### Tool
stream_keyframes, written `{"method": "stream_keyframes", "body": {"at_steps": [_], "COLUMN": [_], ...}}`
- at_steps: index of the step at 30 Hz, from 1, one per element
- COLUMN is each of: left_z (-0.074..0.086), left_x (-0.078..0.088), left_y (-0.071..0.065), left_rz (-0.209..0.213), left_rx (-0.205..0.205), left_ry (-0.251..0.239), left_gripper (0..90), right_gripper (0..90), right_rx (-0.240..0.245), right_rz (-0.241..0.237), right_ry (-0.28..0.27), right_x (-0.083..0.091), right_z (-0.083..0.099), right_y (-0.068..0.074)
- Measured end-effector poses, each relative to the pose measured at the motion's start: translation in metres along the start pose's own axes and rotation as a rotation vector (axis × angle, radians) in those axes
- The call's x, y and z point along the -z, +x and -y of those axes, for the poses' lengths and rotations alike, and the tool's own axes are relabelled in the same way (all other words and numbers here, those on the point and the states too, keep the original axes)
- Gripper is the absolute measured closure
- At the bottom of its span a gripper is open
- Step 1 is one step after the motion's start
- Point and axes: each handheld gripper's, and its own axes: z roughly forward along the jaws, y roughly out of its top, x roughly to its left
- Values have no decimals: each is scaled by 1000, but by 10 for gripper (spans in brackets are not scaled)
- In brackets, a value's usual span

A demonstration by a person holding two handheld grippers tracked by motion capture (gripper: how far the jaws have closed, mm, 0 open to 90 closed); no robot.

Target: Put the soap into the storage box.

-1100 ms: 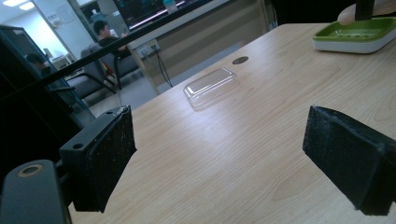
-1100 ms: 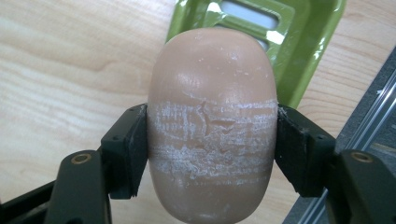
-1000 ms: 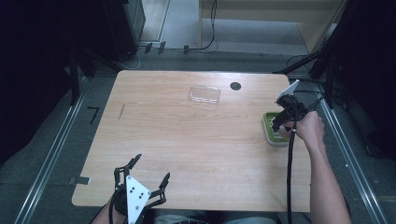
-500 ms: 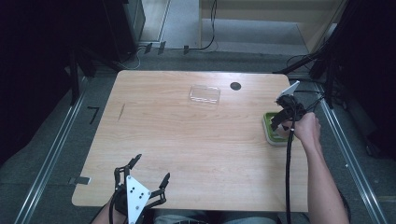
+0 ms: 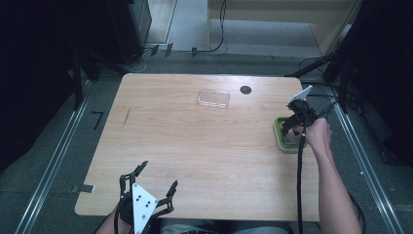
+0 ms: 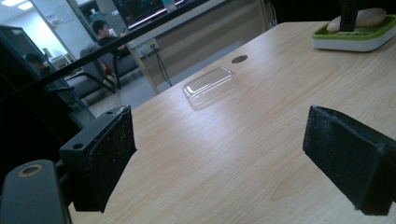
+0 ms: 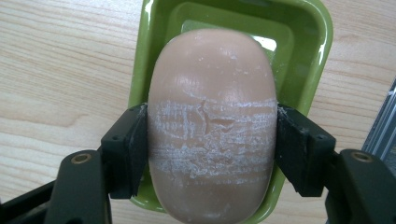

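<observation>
A pale, oval bar of soap (image 7: 212, 126) lies in a green tray (image 7: 308, 60) with a white base, set close to the right edge of the worktop (image 5: 204, 146). In the right gripper view the soap's upper face is scuffed with whitish, flaky bands and a small crack near its middle. The right hand-held gripper (image 7: 212, 149) is clamped across the bar's width: one black jaw presses on each long side, and the soap fills the whole gap between them. From the pictures it cannot be told whether the bar rests on the tray floor or is raised slightly off it.

In the high view the person's right hand (image 5: 319, 134) holds that gripper over the tray, the forearm reaching in from the bottom right and a black cable trailing down along it.

Farther off, a clear plastic lid (image 5: 213, 98) lies flat near the far edge of the worktop, well apart from the tray, with a small dark round hole (image 5: 245, 89) in the wood just beside it to the right. The left gripper view shows the lid as a shallow, rounded rectangle.

The left hand-held gripper (image 5: 156, 183) sits at the near edge of the worktop, well apart from everything else. Its jaws stand wide apart with only bare wood between them, and a grey three-cornered plate tops it.
</observation>
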Motion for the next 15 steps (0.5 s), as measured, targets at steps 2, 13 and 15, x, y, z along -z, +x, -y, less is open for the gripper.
{"method": "stream_keyframes", "body": {"at_steps": [2, 13, 15], "left_z": [0, 0, 0], "left_x": [0, 1, 1], "left_y": [0, 0, 0], "left_rz": [0, -1, -1], "left_rx": [0, -1, -2], "left_ry": [2, 1, 2], "left_gripper": [99, 99, 99], "right_gripper": [334, 333, 333], "right_rx": [-3, -16, -19], "right_rz": [-1, 16, 16], "right_ry": [-6, 15, 18], "right_x": [-1, -10, -11], "right_z": [0, -1, -1], "right_y": [0, 3, 3]}}
